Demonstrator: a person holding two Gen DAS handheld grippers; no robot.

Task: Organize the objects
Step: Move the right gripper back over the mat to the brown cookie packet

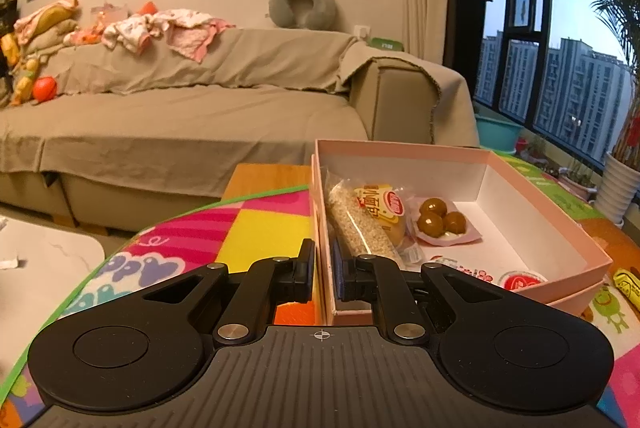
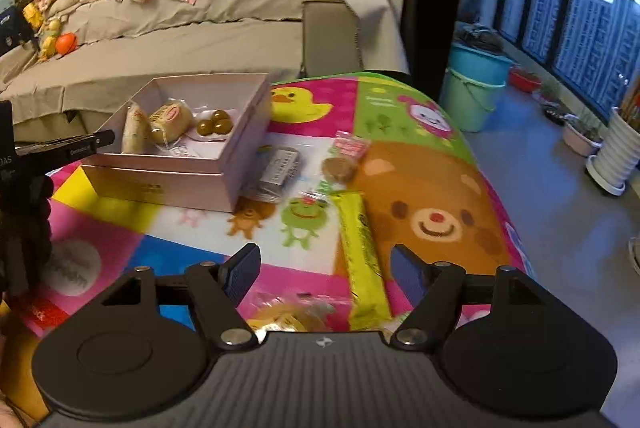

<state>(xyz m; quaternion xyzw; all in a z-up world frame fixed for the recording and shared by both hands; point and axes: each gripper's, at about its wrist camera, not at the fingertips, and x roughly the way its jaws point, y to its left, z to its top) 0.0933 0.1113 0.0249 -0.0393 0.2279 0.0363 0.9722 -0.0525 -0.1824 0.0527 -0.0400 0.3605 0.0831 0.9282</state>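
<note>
Right jaws: the right gripper stands wide apart, nothing pressed between its pads; its blue fingertips flank the lower centre of the right wrist view.
Between the right jaws: the near end of the yellow snack bar lies on the mat, nearer the right-hand pad; a blurred clear-wrapped snack lies just below and left of it.
Left jaws: the left gripper is closed on the near wall of the pink box, one pad outside and one inside, lower centre of the left wrist view.
Box contents: a grain bar, a wrapped bun and a packet of brown balls sit at the left end; the right part of the floor is mostly bare.
Loose items: a dark packet, a round biscuit and a red-printed packet lie on the play mat, right of the box, mid-frame.
Step in hand (judged): picking up the yellow bar to put in the box.
Doing it well: centre the bar between the pads, grip across its narrow width, avoid catching the clear-wrapped snack, keep the box steadied, set the bar into the bare right part.
</note>
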